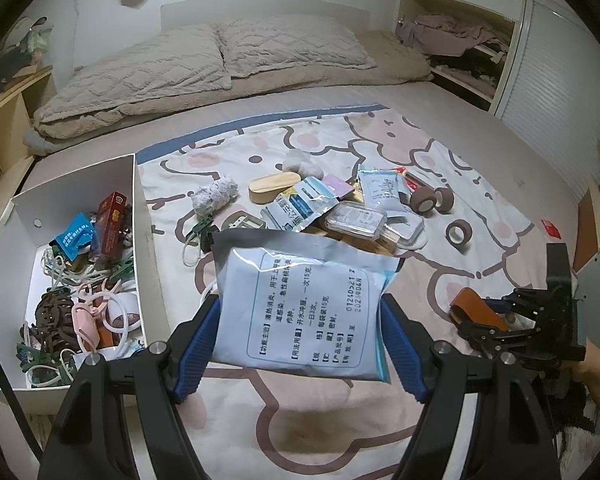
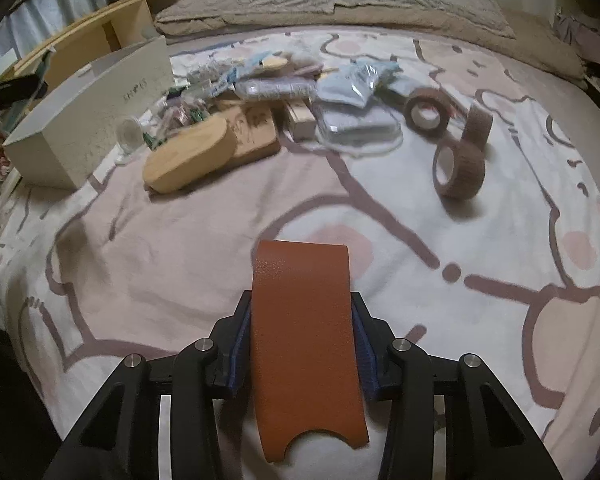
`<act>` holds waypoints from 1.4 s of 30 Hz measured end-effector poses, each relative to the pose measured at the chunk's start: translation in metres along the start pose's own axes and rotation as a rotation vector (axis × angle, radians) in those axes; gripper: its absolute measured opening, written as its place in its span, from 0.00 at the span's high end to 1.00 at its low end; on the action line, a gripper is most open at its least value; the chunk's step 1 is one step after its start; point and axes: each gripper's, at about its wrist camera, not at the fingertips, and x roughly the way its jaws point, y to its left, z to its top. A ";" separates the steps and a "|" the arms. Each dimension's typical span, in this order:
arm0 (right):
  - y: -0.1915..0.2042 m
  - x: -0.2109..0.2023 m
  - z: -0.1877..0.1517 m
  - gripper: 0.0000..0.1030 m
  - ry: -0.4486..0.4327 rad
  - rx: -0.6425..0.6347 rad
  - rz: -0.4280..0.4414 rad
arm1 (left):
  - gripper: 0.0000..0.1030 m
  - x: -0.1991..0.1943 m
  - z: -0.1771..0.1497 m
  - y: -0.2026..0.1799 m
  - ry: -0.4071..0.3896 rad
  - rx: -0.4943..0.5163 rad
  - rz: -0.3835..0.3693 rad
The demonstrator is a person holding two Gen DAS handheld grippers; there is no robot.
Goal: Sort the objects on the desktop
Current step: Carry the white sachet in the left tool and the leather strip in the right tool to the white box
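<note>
On the bed (image 1: 480, 92), over the cartoon-print blanket (image 1: 380, 148), you hold both claws loaded; your left claw (image 1: 300, 316) pinches a pale blue sachet (image 1: 300, 304) by its two side edges, its blue pads (image 1: 198, 340) spread wide only because the packet is wide, so the printed face hangs flat and readable toward the camera. The white box (image 1: 138, 216) stands open just to the left of that claw, already holding clips, cords and small packets; that looks like the destination, and carrying the sachet by its edges should let it drop in flat.

Your right claw (image 2: 302, 336) is pressed in on a folded brown leather piece (image 2: 304, 340), pads against its long sides; the piece juts forward beyond the fingertips, low over the blanket, well short of the pile.

The unsorted heap lies in the middle of the blanket: a wooden oval case (image 2: 192, 152), more sachets (image 2: 352, 92), a clear plastic case (image 1: 356, 220) and three brown tape rolls (image 2: 458, 168) set apart to the right; much sorting seems left.
</note>
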 end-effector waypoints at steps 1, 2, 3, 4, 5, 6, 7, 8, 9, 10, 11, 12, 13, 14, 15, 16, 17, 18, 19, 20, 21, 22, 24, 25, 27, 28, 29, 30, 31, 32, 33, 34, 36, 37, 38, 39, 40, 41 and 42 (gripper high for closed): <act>0.001 -0.004 0.004 0.56 -0.012 0.002 0.003 | 0.25 0.000 0.001 0.000 -0.002 -0.001 0.002; 0.002 -0.008 0.010 0.56 -0.025 0.004 0.005 | 0.25 0.000 0.002 0.001 -0.005 -0.003 0.006; 0.003 -0.009 0.014 0.56 -0.032 0.005 0.004 | 0.25 -0.001 0.004 0.001 -0.008 -0.003 0.012; 0.004 -0.013 0.020 0.56 -0.043 0.006 0.001 | 0.25 -0.002 0.005 0.002 -0.014 -0.004 0.020; 0.005 -0.015 0.025 0.56 -0.054 0.007 0.002 | 0.25 -0.003 0.007 0.002 -0.019 -0.006 0.026; 0.006 -0.018 0.030 0.56 -0.069 0.008 0.007 | 0.25 -0.004 0.008 0.004 -0.025 -0.010 0.030; 0.009 -0.021 0.037 0.56 -0.085 0.007 0.016 | 0.25 -0.005 0.010 0.006 -0.031 -0.016 0.033; 0.011 -0.023 0.042 0.56 -0.095 0.006 0.019 | 0.25 -0.007 0.011 0.009 -0.036 -0.023 0.037; 0.013 -0.026 0.048 0.56 -0.105 0.002 0.022 | 0.25 -0.008 0.011 0.012 -0.042 -0.032 0.041; 0.017 -0.028 0.054 0.56 -0.117 -0.005 0.026 | 0.25 -0.010 0.012 0.016 -0.048 -0.042 0.047; 0.019 -0.030 0.058 0.56 -0.127 -0.011 0.032 | 0.25 -0.012 0.013 0.020 -0.053 -0.051 0.054; 0.023 -0.032 0.065 0.56 -0.139 -0.020 0.040 | 0.25 -0.013 0.013 0.025 -0.058 -0.061 0.061; 0.026 -0.033 0.070 0.56 -0.144 -0.027 0.040 | 0.25 -0.015 0.014 0.031 -0.063 -0.073 0.070; 0.030 -0.034 0.075 0.56 -0.146 -0.033 0.038 | 0.25 -0.017 0.014 0.036 -0.068 -0.085 0.082; 0.033 -0.034 0.080 0.56 -0.147 -0.038 0.037 | 0.25 -0.019 0.015 0.041 -0.074 -0.093 0.098; 0.037 -0.034 0.085 0.56 -0.155 -0.043 0.043 | 0.25 -0.022 0.016 0.047 -0.085 -0.102 0.122; 0.040 -0.035 0.089 0.56 -0.162 -0.048 0.050 | 0.25 -0.025 0.017 0.052 -0.094 -0.111 0.138; 0.045 -0.034 0.095 0.56 -0.171 -0.056 0.058 | 0.25 -0.028 0.018 0.058 -0.103 -0.123 0.153; 0.051 -0.034 0.101 0.56 -0.181 -0.067 0.062 | 0.25 -0.031 0.020 0.064 -0.113 -0.137 0.168; 0.055 -0.034 0.104 0.56 -0.187 -0.074 0.064 | 0.25 -0.034 0.021 0.071 -0.123 -0.151 0.179; 0.060 -0.033 0.108 0.56 -0.194 -0.081 0.068 | 0.25 -0.038 0.022 0.077 -0.132 -0.165 0.190; 0.066 -0.033 0.114 0.56 -0.201 -0.089 0.075 | 0.25 -0.041 0.022 0.085 -0.142 -0.180 0.203; 0.077 -0.034 0.125 0.56 -0.221 -0.109 0.085 | 0.25 -0.047 0.023 0.098 -0.156 -0.201 0.230; 0.082 -0.035 0.129 0.56 -0.227 -0.117 0.092 | 0.25 -0.049 0.024 0.105 -0.162 -0.213 0.244; 0.096 -0.036 0.142 0.56 -0.238 -0.146 0.123 | 0.25 -0.052 0.025 0.118 -0.173 -0.235 0.269; 0.101 -0.036 0.147 0.56 -0.243 -0.155 0.125 | 0.25 -0.054 0.025 0.125 -0.178 -0.249 0.282; 0.107 -0.036 0.152 0.56 -0.248 -0.166 0.126 | 0.25 -0.056 0.024 0.131 -0.182 -0.261 0.293; 0.114 -0.037 0.159 0.56 -0.253 -0.179 0.137 | 0.25 -0.057 0.024 0.137 -0.187 -0.277 0.303; 0.121 -0.037 0.166 0.56 -0.257 -0.191 0.153 | 0.25 -0.057 0.023 0.145 -0.189 -0.301 0.311; 0.128 -0.038 0.174 0.56 -0.261 -0.201 0.165 | 0.25 -0.057 0.022 0.151 -0.188 -0.324 0.313; 0.132 -0.038 0.178 0.56 -0.264 -0.205 0.173 | 0.25 -0.056 0.020 0.158 -0.182 -0.353 0.313; 0.139 -0.038 0.185 0.56 -0.268 -0.210 0.185 | 0.25 -0.055 0.018 0.162 -0.177 -0.368 0.316; 0.153 -0.038 0.199 0.56 -0.273 -0.216 0.216 | 0.25 -0.052 0.015 0.168 -0.166 -0.384 0.326; 0.157 -0.038 0.203 0.56 -0.274 -0.217 0.224 | 0.25 -0.051 0.013 0.172 -0.159 -0.386 0.336; 0.163 -0.038 0.208 0.56 -0.276 -0.220 0.237 | 0.25 -0.049 0.011 0.173 -0.153 -0.385 0.343; 0.168 -0.038 0.212 0.56 -0.278 -0.223 0.251 | 0.25 -0.047 0.009 0.176 -0.143 -0.382 0.353; 0.175 -0.037 0.217 0.56 -0.279 -0.227 0.261 | 0.25 -0.046 0.008 0.178 -0.137 -0.381 0.359; 0.180 -0.036 0.220 0.56 -0.279 -0.230 0.269 | 0.25 -0.045 0.006 0.180 -0.132 -0.382 0.364; 0.186 -0.034 0.224 0.56 -0.278 -0.232 0.279 | 0.25 -0.044 0.005 0.182 -0.127 -0.383 0.366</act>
